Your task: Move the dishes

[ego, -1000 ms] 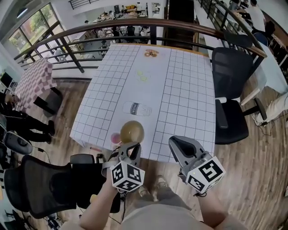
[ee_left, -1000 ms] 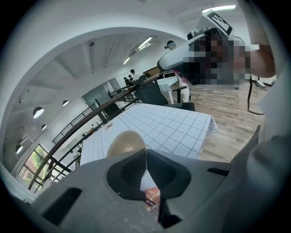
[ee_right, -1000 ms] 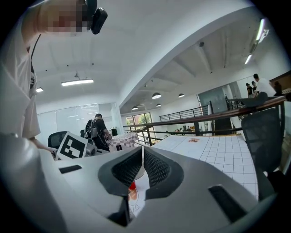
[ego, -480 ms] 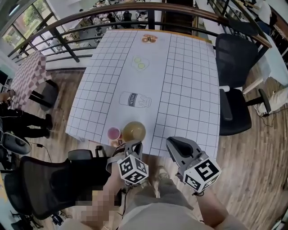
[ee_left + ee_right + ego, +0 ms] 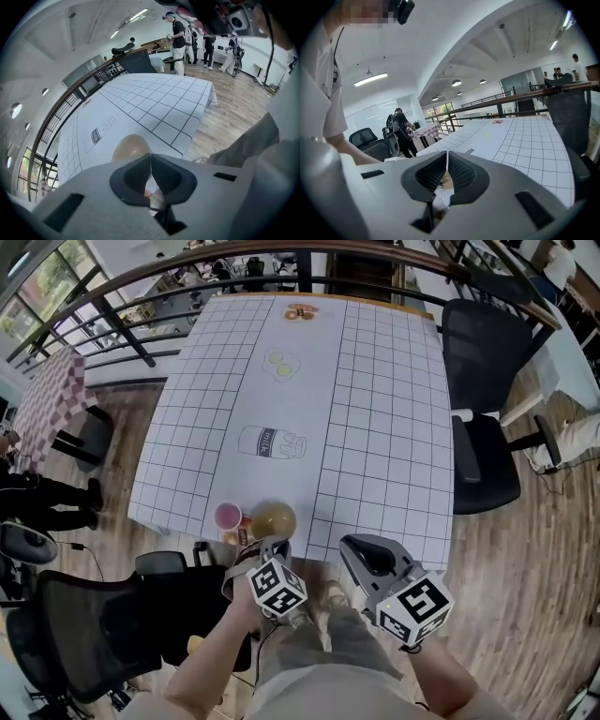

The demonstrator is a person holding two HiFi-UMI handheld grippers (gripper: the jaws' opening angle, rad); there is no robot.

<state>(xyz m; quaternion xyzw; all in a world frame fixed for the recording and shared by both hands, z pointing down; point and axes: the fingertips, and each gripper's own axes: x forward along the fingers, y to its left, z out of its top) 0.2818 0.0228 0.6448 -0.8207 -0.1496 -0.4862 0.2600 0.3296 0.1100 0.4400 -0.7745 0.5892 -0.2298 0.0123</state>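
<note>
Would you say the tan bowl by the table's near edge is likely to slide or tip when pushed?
Broad and round, the tan bowl probably slides rather than tips. Its smooth, shiny surface may slip in a grip.

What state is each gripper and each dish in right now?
left gripper: shut, nothing between its jaws.
right gripper: shut, nothing between its jaws.
bowl: resting near the front edge of the table, not held.
pink cup: standing upright next to the bowl, not held.
</note>
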